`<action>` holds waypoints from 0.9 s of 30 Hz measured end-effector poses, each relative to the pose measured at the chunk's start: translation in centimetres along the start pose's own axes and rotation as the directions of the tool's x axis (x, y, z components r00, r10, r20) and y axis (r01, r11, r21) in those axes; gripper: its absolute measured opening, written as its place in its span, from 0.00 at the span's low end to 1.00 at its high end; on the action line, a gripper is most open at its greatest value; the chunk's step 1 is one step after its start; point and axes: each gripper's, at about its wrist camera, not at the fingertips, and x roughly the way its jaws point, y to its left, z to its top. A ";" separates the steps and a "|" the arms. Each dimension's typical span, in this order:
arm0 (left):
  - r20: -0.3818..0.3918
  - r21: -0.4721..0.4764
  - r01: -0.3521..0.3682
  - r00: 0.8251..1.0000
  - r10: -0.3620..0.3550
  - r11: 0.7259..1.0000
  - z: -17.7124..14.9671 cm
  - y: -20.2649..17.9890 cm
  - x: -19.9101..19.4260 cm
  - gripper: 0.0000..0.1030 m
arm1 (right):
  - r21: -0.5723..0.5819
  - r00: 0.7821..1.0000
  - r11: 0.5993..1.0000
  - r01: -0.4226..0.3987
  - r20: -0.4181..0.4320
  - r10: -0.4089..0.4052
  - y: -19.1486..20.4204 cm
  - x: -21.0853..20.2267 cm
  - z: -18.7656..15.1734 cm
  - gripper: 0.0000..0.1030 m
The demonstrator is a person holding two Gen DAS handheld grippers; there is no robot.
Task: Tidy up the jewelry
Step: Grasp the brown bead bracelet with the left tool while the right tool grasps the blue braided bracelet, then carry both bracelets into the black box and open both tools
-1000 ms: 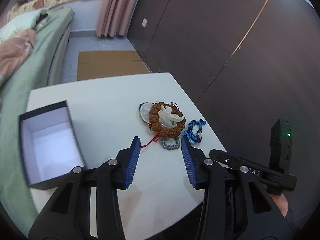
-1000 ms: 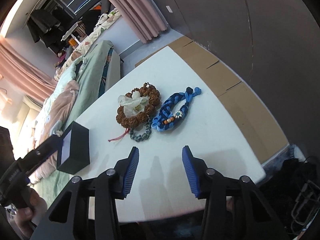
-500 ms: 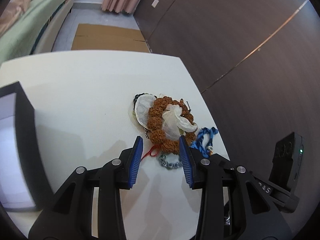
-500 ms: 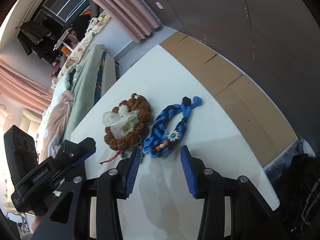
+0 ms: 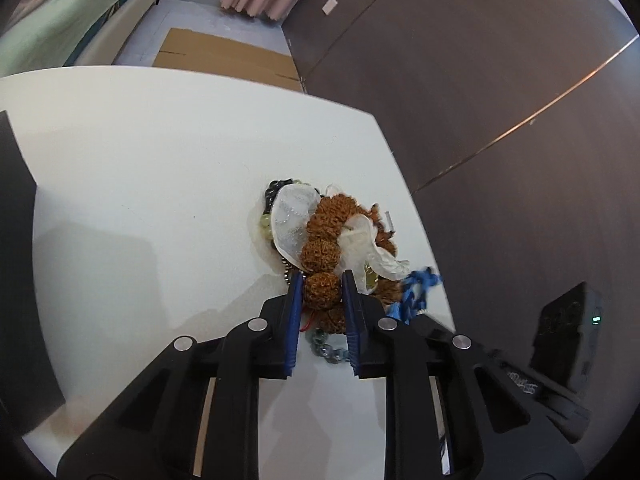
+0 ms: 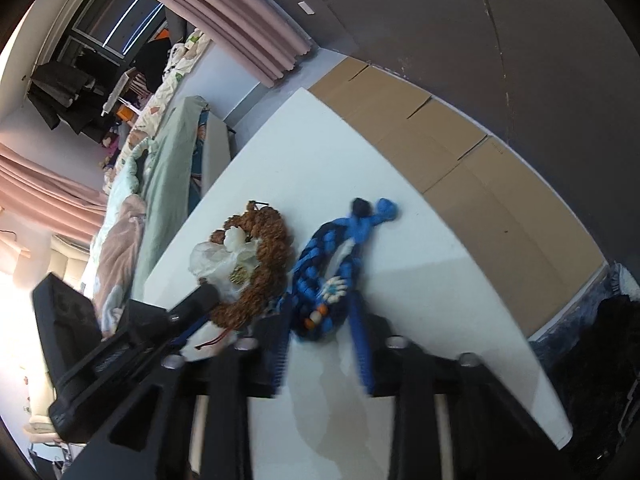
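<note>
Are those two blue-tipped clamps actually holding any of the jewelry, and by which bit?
The left gripper, closing, pinches one bead at the near end of the brown bead bracelet. The right gripper clamps the near loop of the blue braided bracelet.

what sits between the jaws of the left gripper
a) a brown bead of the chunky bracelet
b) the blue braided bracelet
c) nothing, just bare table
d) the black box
a: in the left wrist view the left gripper has a brown bead of the chunky bracelet between its closing jaws, with the blue braided bracelet off to the side.
</note>
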 end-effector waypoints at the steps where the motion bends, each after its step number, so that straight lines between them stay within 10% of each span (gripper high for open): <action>1: 0.009 -0.002 0.002 1.000 -0.002 1.000 -0.1 -0.1 -0.3 0.19 | -0.005 1.000 1.000 -0.006 0.008 0.006 0.1 -0.1 0.0 0.10; 27: 0.181 0.064 0.008 0.983 -0.020 0.998 0.7 -1.7 -13.6 0.19 | -0.223 0.982 0.968 -0.113 0.126 0.144 8.3 -7.3 -2.6 0.08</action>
